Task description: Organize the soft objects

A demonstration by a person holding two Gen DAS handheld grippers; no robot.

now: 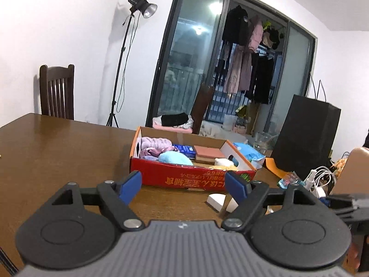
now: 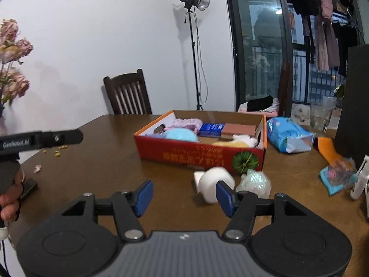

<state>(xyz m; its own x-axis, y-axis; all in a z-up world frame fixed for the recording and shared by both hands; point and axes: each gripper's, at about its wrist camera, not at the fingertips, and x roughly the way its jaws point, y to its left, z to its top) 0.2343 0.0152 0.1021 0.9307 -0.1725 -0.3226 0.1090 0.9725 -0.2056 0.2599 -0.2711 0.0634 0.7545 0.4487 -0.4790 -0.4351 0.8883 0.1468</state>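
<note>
Counter (image 2: 92, 157): broad, brown. Box (image 2: 198, 152) at twelve o'clock, packed with soft things, likely the sorting bin. White sponge (image 2: 214, 182) loose at one o'clock, just before box, probably awaiting pickup. Left gripper (image 1: 184, 185), right gripper (image 2: 183, 196): both spread, empty.

Table (image 2: 96, 159): dark brown wood. Box (image 2: 184, 152): red walls, orange print, green melon graphic at its right corner. Contents: lilac cloth (image 2: 186, 122), light-blue plush (image 2: 182, 135), blue packet (image 2: 211, 129), pink-brown sponge (image 2: 239, 129). Near the box: white foam pieces (image 2: 214, 182).
</note>
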